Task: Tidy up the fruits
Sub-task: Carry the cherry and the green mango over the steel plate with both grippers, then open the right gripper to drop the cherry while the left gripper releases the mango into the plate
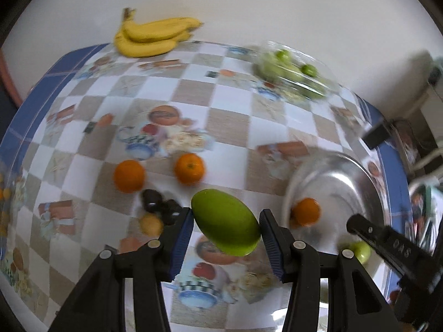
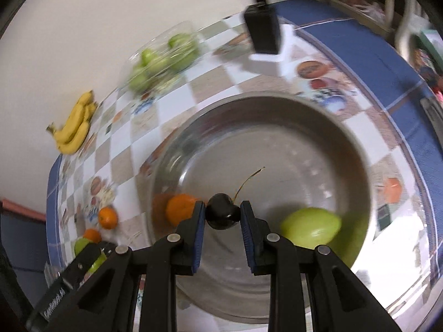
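My left gripper is shut on a green mango and holds it above the tablecloth, left of the steel bowl. My right gripper is shut on a dark cherry with a stem, held over the steel bowl. In the bowl lie an orange and a green fruit. Two oranges, dark cherries and a small yellow fruit lie on the cloth left of my left gripper.
A bunch of bananas lies at the table's far edge by the wall. A clear plastic box of green fruits stands at the back right. A black power adapter sits beyond the bowl. The checked tablecloth has a blue border.
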`<move>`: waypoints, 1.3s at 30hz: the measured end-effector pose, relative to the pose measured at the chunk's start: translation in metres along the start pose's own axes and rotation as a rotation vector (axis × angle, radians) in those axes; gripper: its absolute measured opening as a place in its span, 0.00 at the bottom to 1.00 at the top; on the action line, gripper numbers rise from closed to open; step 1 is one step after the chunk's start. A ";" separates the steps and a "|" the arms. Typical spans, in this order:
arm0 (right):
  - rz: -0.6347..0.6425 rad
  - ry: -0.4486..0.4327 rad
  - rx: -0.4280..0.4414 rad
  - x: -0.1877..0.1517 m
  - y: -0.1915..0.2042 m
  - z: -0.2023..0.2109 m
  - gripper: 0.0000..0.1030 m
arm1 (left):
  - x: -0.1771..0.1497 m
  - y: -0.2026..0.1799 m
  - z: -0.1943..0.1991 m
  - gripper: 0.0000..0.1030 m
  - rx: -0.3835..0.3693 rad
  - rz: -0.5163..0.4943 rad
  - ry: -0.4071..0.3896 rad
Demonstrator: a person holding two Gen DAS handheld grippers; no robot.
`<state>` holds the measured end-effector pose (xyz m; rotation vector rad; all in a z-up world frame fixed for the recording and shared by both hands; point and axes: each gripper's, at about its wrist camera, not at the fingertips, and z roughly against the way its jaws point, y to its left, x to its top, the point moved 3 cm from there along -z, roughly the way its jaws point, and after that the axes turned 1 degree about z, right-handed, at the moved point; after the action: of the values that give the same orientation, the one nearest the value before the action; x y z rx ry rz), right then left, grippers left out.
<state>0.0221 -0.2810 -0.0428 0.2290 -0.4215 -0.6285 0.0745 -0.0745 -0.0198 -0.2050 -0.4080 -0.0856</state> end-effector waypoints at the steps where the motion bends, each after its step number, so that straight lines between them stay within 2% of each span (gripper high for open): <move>1: -0.015 -0.007 -0.007 0.002 -0.007 0.002 0.26 | -0.002 -0.006 0.000 0.51 -0.006 -0.017 0.000; 6: -0.052 -0.020 -0.039 0.006 -0.026 0.006 0.26 | -0.013 -0.040 -0.004 0.51 -0.057 -0.103 0.028; 12: -0.079 -0.028 -0.051 0.008 -0.039 0.006 0.26 | -0.022 -0.063 -0.009 0.51 -0.081 -0.170 0.046; 21: -0.061 -0.021 -0.045 0.008 -0.035 -0.002 0.26 | -0.027 -0.079 -0.019 0.51 -0.119 -0.215 0.051; 39: -0.064 -0.006 -0.058 0.006 -0.035 -0.020 0.27 | -0.029 -0.089 -0.037 0.51 -0.099 -0.281 0.043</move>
<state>0.0175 -0.3108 -0.0702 0.1863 -0.4027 -0.7037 0.0514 -0.1683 -0.0490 -0.2425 -0.3884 -0.3862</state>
